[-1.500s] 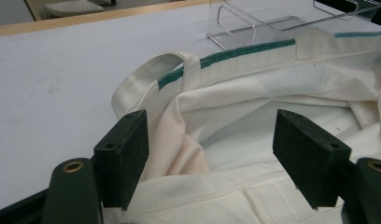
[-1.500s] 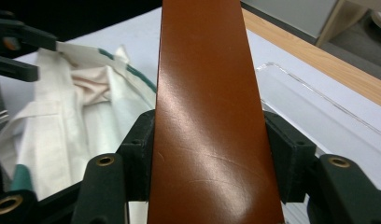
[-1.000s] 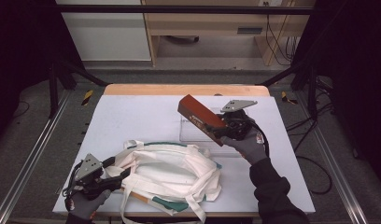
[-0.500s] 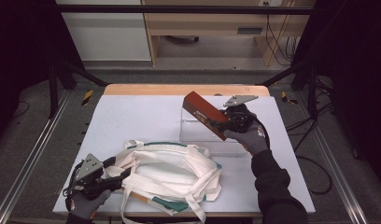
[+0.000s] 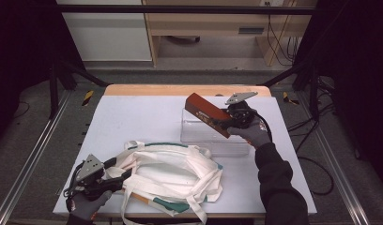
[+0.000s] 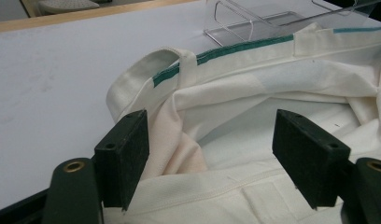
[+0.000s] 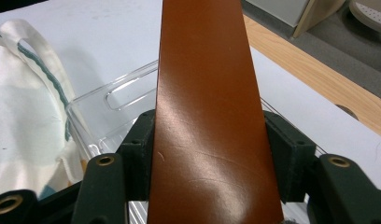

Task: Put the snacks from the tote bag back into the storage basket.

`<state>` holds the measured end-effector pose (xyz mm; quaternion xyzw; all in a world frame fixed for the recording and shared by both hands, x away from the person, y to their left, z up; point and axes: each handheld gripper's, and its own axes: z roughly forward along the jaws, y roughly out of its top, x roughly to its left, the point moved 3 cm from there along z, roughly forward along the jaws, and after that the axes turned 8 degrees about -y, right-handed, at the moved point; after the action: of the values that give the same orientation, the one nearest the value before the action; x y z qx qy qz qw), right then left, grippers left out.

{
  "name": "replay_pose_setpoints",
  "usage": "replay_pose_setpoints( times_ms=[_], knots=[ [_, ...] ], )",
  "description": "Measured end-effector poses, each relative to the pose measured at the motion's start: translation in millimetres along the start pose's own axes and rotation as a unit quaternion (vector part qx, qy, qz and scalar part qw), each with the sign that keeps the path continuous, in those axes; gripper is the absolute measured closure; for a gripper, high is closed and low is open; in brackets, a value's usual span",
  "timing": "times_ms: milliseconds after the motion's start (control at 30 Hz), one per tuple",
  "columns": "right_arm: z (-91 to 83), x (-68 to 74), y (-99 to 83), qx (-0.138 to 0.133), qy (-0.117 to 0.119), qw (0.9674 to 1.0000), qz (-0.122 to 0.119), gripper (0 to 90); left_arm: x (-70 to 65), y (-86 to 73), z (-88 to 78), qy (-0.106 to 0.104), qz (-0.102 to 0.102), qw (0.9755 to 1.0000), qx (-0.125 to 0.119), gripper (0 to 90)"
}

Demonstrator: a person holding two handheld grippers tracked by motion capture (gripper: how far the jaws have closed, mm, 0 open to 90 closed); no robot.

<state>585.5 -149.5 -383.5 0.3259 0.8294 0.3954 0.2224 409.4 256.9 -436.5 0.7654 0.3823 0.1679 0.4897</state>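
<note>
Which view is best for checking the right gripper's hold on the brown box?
Right gripper view: the brown box sits close up between both pads. High view shows it whole but small, tilted above the clear tray.

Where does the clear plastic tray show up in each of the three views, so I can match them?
High view: the clear tray lies right of centre, under the brown box.
Left gripper view: top right, beyond the bag.
Right gripper view: left of centre, behind the box and jaws.
Shared landmark: the white tote bag with green trim, next to the tray.
</note>
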Motion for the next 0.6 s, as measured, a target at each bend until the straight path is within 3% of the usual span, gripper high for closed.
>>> replay_pose_setpoints(
  times_ms=[267,600],
  knots=[
    [4.0,-6.5,-6.2,0.006,-0.001,1.0,-0.006,43.5,-0.7,0.2,-0.3,-0.002,0.001,1.0,-0.001,26.9],
    [12.0,-0.6,-11.2,0.024,0.006,0.9993,-0.029,43.5,-1.7,0.5,-1.1,-0.005,0.003,1.0,-0.003,26.7]
  ],
)
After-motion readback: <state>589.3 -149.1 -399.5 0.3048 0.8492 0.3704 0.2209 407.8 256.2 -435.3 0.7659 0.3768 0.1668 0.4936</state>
